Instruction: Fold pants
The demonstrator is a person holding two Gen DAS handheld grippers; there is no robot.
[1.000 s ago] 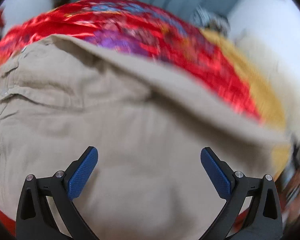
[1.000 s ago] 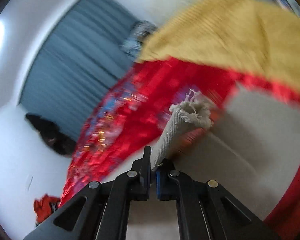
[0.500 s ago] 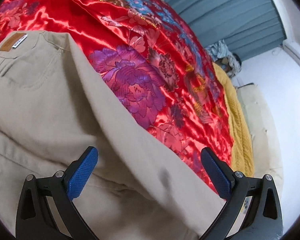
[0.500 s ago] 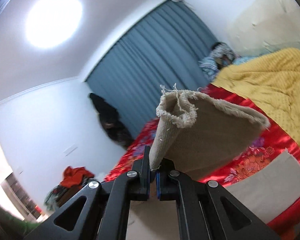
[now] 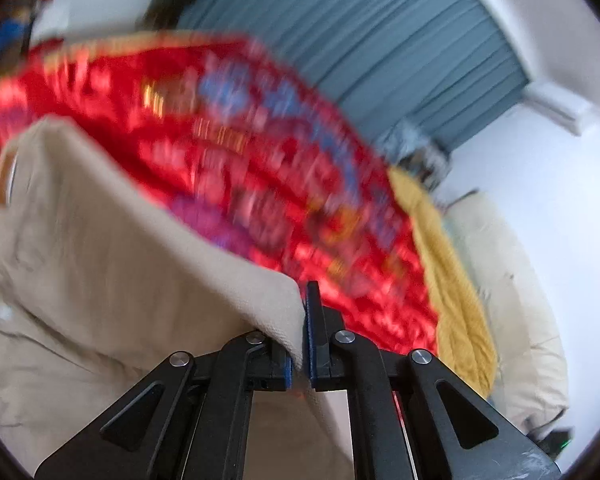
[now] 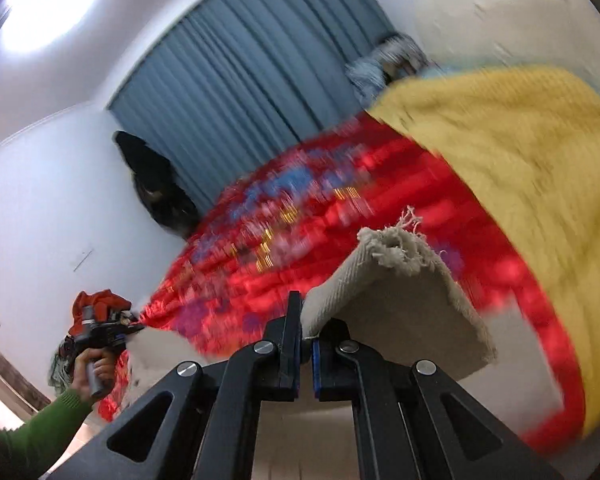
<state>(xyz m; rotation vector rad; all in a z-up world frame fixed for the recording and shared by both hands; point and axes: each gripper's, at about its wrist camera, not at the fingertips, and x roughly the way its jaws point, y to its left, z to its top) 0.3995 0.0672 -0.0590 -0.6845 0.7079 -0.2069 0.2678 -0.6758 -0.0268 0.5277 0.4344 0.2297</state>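
Beige pants [image 5: 112, 264] lie on a red floral bedspread [image 5: 260, 168]. My left gripper [image 5: 300, 344] is shut on a folded edge of the pants and holds it lifted off the bed. My right gripper [image 6: 305, 344] is shut on the frayed leg hem of the pants [image 6: 404, 284], which stands up above the jaws. In the right wrist view the left gripper [image 6: 112, 334] shows at the far left, held by a hand in a green sleeve, pinching the other end of the cloth.
A yellow knitted blanket [image 6: 520, 152] covers the bed's right side, also in the left wrist view [image 5: 452, 280]. Blue-grey curtains [image 6: 244, 76] hang behind. A dark bundle [image 6: 156, 188] sits by the wall. A cream headboard [image 5: 516, 288] stands at the right.
My left gripper has shut on the pants edge; it was open half a second ago. Both views are blurred from motion. The right gripper still holds the hem, now tilted back toward the bed.
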